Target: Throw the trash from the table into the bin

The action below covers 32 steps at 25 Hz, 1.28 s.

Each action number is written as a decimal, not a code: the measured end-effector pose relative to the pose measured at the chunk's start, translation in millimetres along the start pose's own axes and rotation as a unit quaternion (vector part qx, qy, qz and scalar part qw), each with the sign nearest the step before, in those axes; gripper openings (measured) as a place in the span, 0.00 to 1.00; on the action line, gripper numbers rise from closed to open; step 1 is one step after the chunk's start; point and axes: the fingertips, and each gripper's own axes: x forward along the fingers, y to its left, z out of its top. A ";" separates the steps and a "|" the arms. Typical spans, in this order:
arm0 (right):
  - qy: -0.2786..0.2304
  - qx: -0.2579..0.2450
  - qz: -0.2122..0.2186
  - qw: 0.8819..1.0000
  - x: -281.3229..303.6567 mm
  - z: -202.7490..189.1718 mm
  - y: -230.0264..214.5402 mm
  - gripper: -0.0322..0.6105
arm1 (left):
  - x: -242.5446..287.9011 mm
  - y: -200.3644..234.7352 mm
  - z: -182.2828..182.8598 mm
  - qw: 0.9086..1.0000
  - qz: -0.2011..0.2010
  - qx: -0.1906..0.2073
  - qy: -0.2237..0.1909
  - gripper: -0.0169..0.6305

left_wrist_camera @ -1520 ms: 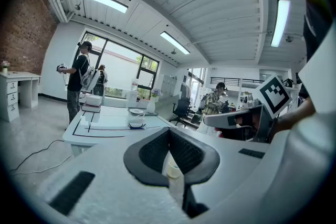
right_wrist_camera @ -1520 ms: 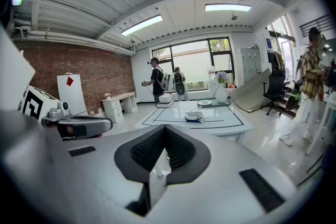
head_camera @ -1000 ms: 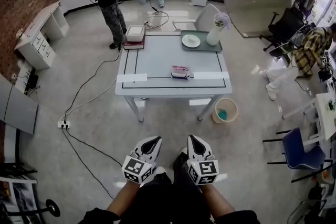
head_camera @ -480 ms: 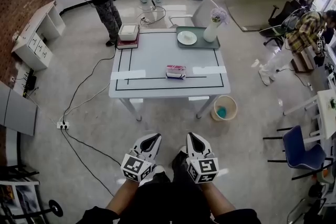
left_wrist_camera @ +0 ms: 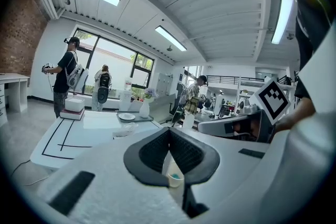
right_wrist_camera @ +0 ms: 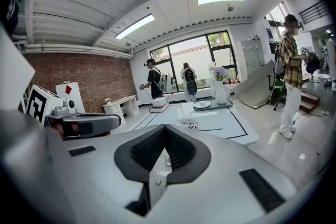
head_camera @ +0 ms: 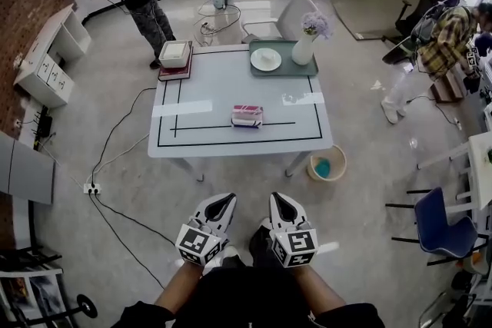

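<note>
- Hovering side by side over the floor, well short of the desk's [head_camera: 192,146] near edge, the left gripper [head_camera: 221,205] and the right gripper [head_camera: 278,203] are each showing fingers clenched together with nothing between them.
- Lying near the middle of the desk's near edge, just beyond the black taped line, the trash is looking like a small pink-and-white packet [head_camera: 247,116], low and somewhat crumpled.
- Standing on the floor just beside the desk's near right leg, the round bin [head_camera: 343,162] is sitting open-topped with something teal inside.
- Judging by its look, the packet is probably weighing very little and giving softly under pressure; its wrapper may be slipping if pinched lightly.
- Taking hold across its narrow width, or on a raised edge, is seeming the safest choice, with the fingers spread first and then closing firmly.
- Sitting along the far edge, a tray [head_camera: 286,71] is carrying a plate [head_camera: 266,59] and a flower vase [head_camera: 303,50], well apart from the packet.
</note>
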 end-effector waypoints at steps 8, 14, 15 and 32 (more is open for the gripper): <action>0.005 0.004 0.021 1.000 27.8 15.2 -41.1 0.06 | 54.3 7.7 8.0 1.000 0.017 -0.005 0.007 0.04; 0.014 0.000 0.034 0.999 24.7 12.8 -72.3 0.06 | 85.5 -6.5 12.2 1.000 0.027 -0.012 0.001 0.04; 0.015 -0.001 0.036 0.999 25.4 12.6 -76.4 0.06 | 89.2 -7.7 13.1 1.000 0.028 -0.011 0.001 0.04; 0.016 0.018 0.023 0.999 66.4 24.6 -115.4 0.06 | 149.6 23.1 17.4 1.000 0.013 -0.012 0.015 0.04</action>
